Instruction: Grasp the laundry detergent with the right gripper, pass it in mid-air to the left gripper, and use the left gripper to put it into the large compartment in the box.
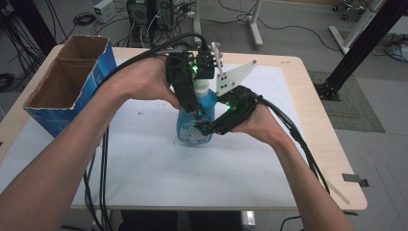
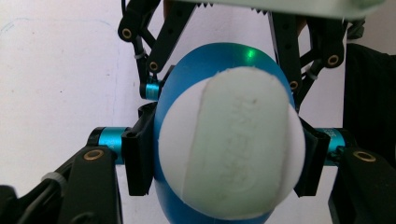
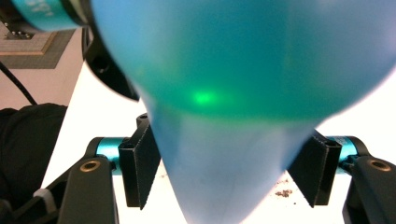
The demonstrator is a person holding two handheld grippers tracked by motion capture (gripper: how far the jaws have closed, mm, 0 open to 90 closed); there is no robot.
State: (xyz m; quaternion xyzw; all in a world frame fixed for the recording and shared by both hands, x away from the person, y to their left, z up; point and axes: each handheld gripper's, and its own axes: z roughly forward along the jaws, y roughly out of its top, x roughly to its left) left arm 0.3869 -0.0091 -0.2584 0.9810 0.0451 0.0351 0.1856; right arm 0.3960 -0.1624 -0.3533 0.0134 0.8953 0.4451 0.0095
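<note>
Since the blue bottle stands upright mid-table on the white mat, its long axis is vertical, and that's what the next move hangs on. White cap on top, wide blue body below.

Left gripper comes down from 12 o'clock, along that axis. In the left gripper view its jaws sit hard against the bottle at 3 and 9 o'clock just under the cap: fully closed on the neck, firm hold.

Right gripper comes in from about 4 o'clock, roughly level, across the axis. In the right gripper view the blue body sits between its jaws; the left jaw looks at or near the wall, the right jaw shows a sliver of gap. So partway open, bracketing the body, not clamping it as far as I can tell.

Judgement: left has the top, right is nearer the base. Any twist or lift runs about the vertical axis; the top grip carries it alone.

Cardboard box sits at 10 o'clock from the bottle, well apart.
</note>
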